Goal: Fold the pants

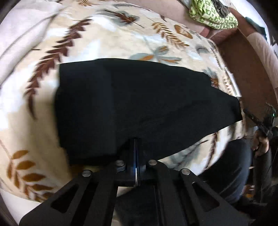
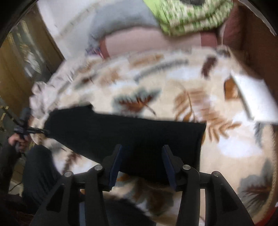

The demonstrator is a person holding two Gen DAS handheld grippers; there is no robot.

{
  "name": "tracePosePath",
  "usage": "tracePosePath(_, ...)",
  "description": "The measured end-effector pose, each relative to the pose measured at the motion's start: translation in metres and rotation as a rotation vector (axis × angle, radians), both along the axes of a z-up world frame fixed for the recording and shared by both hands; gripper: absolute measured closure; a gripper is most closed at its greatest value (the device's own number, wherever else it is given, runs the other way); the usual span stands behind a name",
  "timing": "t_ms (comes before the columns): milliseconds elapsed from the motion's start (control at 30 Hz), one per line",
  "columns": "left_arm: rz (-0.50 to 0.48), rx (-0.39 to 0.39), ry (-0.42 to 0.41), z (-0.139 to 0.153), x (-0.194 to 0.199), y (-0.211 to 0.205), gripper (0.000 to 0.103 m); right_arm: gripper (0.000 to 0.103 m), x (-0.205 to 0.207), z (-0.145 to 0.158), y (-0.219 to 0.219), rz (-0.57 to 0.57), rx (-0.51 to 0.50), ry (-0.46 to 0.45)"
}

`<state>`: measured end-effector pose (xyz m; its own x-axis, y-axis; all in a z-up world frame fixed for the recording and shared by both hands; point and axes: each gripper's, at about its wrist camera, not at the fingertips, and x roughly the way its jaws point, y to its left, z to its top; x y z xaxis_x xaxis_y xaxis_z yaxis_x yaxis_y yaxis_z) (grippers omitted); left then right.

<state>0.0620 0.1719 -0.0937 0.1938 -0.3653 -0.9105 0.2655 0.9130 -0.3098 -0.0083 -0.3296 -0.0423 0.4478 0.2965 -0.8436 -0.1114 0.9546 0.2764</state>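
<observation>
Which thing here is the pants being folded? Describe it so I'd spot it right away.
Look at the cream blanket printed with brown and grey leaves that covers the bed. Lying flat on it is the black pants, one wide dark shape. It is the only plain, unpatterned cloth there, unlike the green patterned bundle farther back.

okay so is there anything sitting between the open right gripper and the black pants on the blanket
Nothing visible is. The right gripper has its jaws spread just over the near edge of the black pants, with only leaf-print blanket around them. The left gripper looks shut at the pants' edge.
</observation>
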Motion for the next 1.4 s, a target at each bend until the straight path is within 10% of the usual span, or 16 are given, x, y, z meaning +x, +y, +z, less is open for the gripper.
tracePosePath(300, -0.02, 0.238, -0.232, -0.004, 0.05, -0.026, 0.101, 0.055, -0.02, -0.044, -0.03, -0.145, 0.189, 0.089)
tracePosePath(733, 0.023, 0.223, -0.332, 0.003, 0.042, -0.014, 0.102, 0.055, -0.038, -0.054, -0.053, -0.212, 0.367, 0.061)
tracePosePath(867, 0.059, 0.153, -0.417, 0.054, 0.013, -0.016, 0.093, 0.052, -0.046, -0.018, -0.062, -0.293, 0.268, 0.018)
tracePosePath(933, -0.061, 0.098, -0.433, 0.065, -0.007, -0.03, 0.072, 0.05, -0.043, -0.005, -0.057, -0.262, 0.283, -0.036)
tracePosePath(1100, -0.11, 0.155, -0.246, 0.0, -0.005, -0.024, 0.066, 0.052, 0.009, -0.018, -0.027, -0.137, 0.025, -0.016)
tracePosePath(1200, -0.052, 0.041, -0.265, -0.001, -0.008, -0.006, 0.066, 0.051, 0.031, -0.055, -0.057, -0.254, -0.031, 0.11)
tracePosePath(1400, -0.088, 0.149, -0.34, 0.012, -0.018, -0.023, 0.065, 0.051, 0.029, -0.027, -0.054, -0.24, -0.082, 0.06)
